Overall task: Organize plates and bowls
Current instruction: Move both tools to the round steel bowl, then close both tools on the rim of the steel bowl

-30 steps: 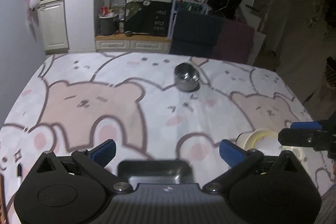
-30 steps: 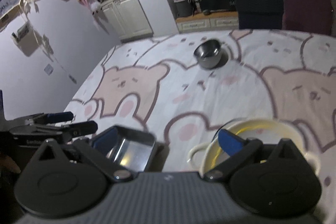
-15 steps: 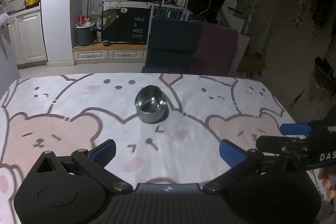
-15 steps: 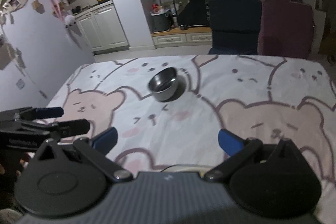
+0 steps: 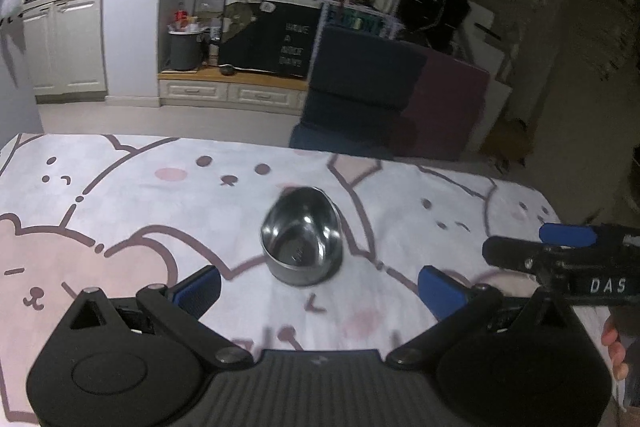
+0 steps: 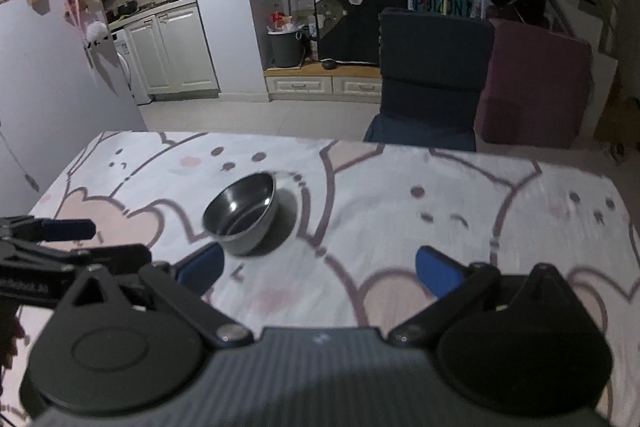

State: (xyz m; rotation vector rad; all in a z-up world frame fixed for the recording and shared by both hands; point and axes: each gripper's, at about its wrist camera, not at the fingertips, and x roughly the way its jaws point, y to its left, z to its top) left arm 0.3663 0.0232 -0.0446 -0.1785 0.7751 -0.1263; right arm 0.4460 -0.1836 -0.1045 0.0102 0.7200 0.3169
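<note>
A small steel bowl (image 5: 303,236) stands upright on the bear-print tablecloth (image 5: 120,195), a little beyond my left gripper (image 5: 320,287), which is open and empty, its blue pads wide apart. In the right wrist view the bowl (image 6: 242,213) lies ahead and left of my right gripper (image 6: 318,269), also open and empty. Each gripper shows in the other's view: the right one (image 5: 560,247) at the right edge, the left one (image 6: 60,247) at the left edge. No plates are in view.
The table's far edge (image 6: 360,141) runs across the view, with a dark blue chair (image 6: 432,75) and a maroon one (image 6: 536,87) behind it. A wall (image 6: 48,67) stands close on the left. Kitchen cabinets and shelves fill the background.
Both grippers moved forward over the table toward the steel bowl, which now looks larger and closer. The square steel tray and the yellow-rimmed white dish seen a second ago are out of view.
</note>
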